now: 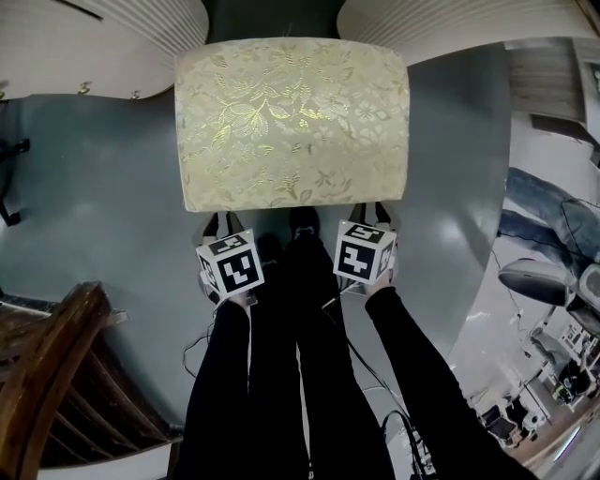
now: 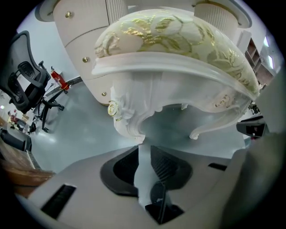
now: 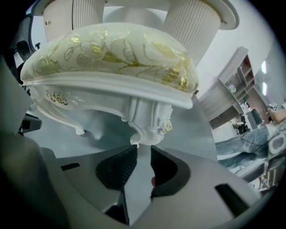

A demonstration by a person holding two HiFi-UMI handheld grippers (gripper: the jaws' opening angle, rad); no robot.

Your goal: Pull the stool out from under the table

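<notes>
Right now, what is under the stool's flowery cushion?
A white carved frame on curved legs, standing on grey floor. The left gripper clamps one front leg, the right gripper the other. From the head view the cushion hides the frame.

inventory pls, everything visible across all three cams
stool: 1, cream-gold cushion, white carved legs, centre
table: 1, white, ribbed pedestals, behind stool
floor: grey, all around
wooden chair: 1, brown, lower left
office chair: 1, black, far left in left gripper view
bystander: 1, jeans, right edge
own legs: 2, black, bottom centre
left tongs: 1, grey, black pads, shut on near stool leg
right tongs: 1, same, on other near leg
</notes>
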